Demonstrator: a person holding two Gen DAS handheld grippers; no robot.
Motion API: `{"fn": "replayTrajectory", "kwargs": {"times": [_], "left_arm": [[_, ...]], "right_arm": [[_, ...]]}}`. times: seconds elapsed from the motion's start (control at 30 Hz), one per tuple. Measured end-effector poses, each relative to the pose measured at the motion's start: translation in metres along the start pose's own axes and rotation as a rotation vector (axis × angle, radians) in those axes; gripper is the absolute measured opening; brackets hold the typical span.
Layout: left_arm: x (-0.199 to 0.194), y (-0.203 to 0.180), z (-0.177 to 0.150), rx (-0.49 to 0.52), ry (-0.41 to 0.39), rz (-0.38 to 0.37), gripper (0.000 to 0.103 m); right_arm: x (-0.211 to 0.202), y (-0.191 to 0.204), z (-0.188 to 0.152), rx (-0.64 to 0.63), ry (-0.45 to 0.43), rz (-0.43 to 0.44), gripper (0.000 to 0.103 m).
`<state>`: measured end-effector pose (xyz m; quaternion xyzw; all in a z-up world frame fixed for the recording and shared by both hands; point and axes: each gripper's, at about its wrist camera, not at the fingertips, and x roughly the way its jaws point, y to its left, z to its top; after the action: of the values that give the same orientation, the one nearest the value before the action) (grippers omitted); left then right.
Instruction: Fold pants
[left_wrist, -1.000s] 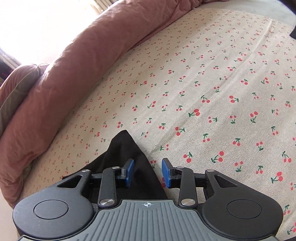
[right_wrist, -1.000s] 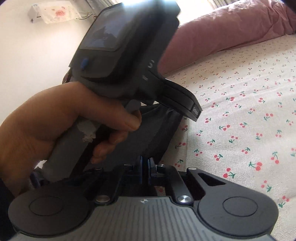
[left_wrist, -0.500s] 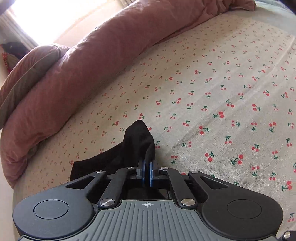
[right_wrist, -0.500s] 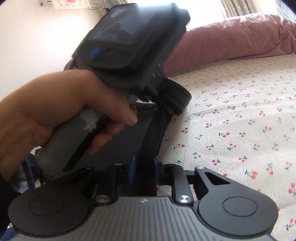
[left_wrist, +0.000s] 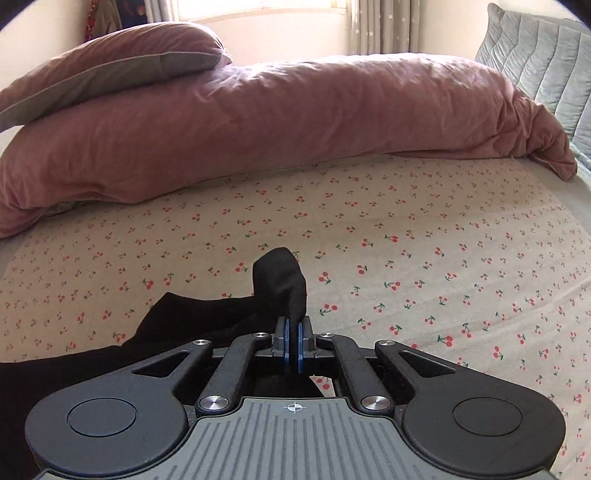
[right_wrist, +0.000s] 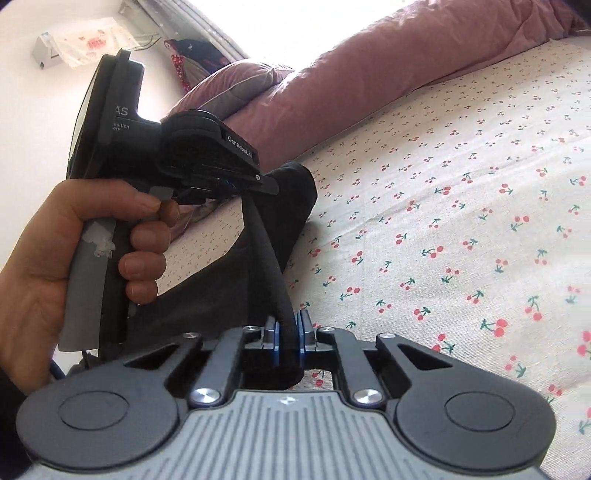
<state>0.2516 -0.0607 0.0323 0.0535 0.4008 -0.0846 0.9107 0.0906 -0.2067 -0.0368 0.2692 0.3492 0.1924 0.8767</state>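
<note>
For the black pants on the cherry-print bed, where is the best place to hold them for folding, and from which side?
Grip the thick edge band of the black pants, coming from the near side of the sheet. Both tools already do: the left tool pinches a bunched corner, the right tool clamps the rolled band stretched between them. Probably sound: a thick hem resists slipping.

Your pants (left_wrist: 192, 325) run off the left edge of the left wrist view and vanish under the gripper body, so you cannot tell legs from waistband. In the right wrist view, your left hand (right_wrist: 74, 251) and the left gripper (right_wrist: 271, 190) cover much of the cloth. The grey cushion (left_wrist: 543, 55) is cut off at the right.
</note>
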Motion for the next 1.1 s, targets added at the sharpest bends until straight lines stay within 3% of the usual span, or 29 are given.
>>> {"fn": "replayTrajectory", "kwargs": {"times": [0.1, 0.17, 0.43, 0.5, 0.67, 0.87, 1.0, 1.1], "left_arm": [[-0.006, -0.024, 0.009, -0.017, -0.017, -0.034, 0.003], [-0.009, -0.042, 0.016, -0.026, -0.026, -0.096, 0.003], [-0.027, -0.117, 0.031, -0.023, -0.046, -0.364, 0.003], [-0.019, -0.12, 0.025, -0.002, -0.032, -0.374, 0.003], [-0.006, -0.069, 0.016, -0.083, -0.016, -0.404, 0.003], [-0.043, -0.006, 0.008, -0.136, -0.073, -0.408, 0.003], [-0.069, 0.056, -0.001, -0.225, -0.127, -0.419, 0.003], [-0.078, 0.095, -0.015, -0.257, -0.139, -0.397, 0.003]], "right_arm": [[-0.01, -0.007, 0.004, -0.006, -0.015, -0.004, 0.0], [-0.03, -0.018, 0.011, -0.016, -0.042, -0.031, 0.0], [-0.132, -0.052, 0.031, -0.071, -0.248, -0.244, 0.0], [-0.136, -0.057, 0.025, -0.062, -0.254, -0.263, 0.0], [-0.126, -0.042, 0.021, -0.146, -0.244, -0.238, 0.0], [-0.113, 0.022, 0.012, -0.34, -0.251, -0.172, 0.0], [-0.098, 0.064, 0.001, -0.389, -0.19, -0.048, 0.0], [-0.079, 0.085, -0.009, -0.445, -0.153, -0.005, 0.0]]}}
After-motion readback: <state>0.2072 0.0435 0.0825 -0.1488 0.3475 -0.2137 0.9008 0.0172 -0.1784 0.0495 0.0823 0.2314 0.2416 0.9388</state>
